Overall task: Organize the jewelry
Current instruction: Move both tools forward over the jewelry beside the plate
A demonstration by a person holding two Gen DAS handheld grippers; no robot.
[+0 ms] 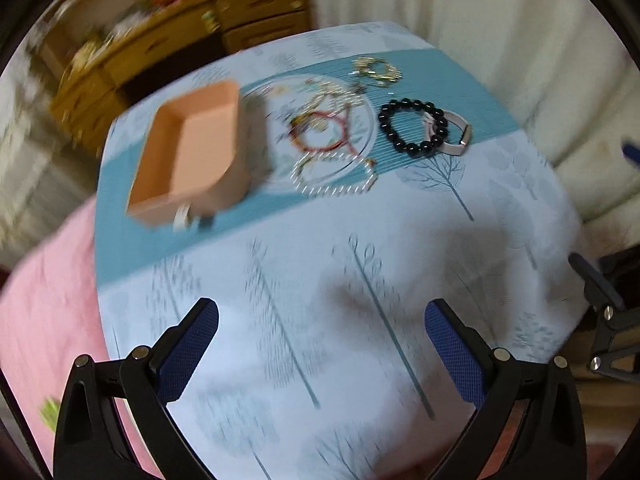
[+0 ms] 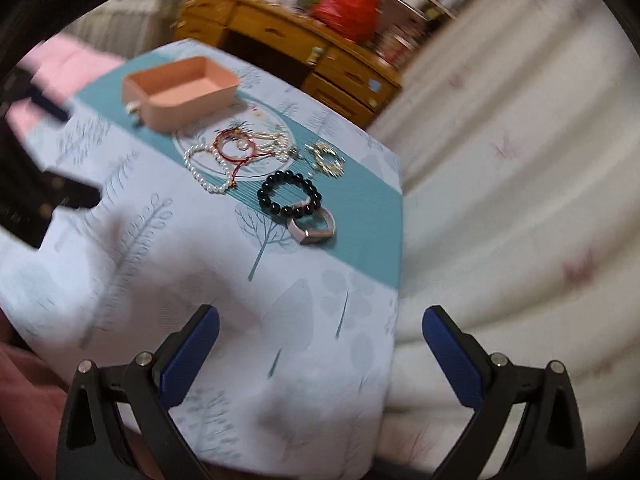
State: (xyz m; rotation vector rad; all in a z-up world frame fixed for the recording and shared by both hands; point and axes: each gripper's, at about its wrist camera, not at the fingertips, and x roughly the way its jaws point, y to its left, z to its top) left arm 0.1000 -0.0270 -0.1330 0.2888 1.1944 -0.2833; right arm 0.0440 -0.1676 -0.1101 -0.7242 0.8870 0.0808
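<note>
An empty pink box [image 1: 192,152] [image 2: 180,90] stands on the far left of the cloth-covered table [image 1: 320,300] [image 2: 160,260]. Beside it lies a clear plate [image 1: 360,120] [image 2: 192,148] holding a red cord bracelet [image 1: 320,130] [image 2: 236,148], with a pearl bracelet [image 1: 336,174] [image 2: 206,172] half across its rim. Right of the plate lie a black bead bracelet [image 1: 414,128] [image 2: 288,194], a silver bangle [image 1: 458,132] [image 2: 314,226] and a gold bracelet [image 1: 378,68] [image 2: 328,158]. My left gripper [image 1: 320,320] and right gripper [image 2: 320,326] hover open and empty, well short of the jewelry.
A wooden desk with drawers [image 1: 160,40] [image 2: 300,48] stands behind the table. Pink bedding [image 1: 48,300] lies left of it, and cream fabric [image 2: 520,200] on the right. A small metal item [image 1: 182,216] [image 2: 134,110] rests by the box's near corner.
</note>
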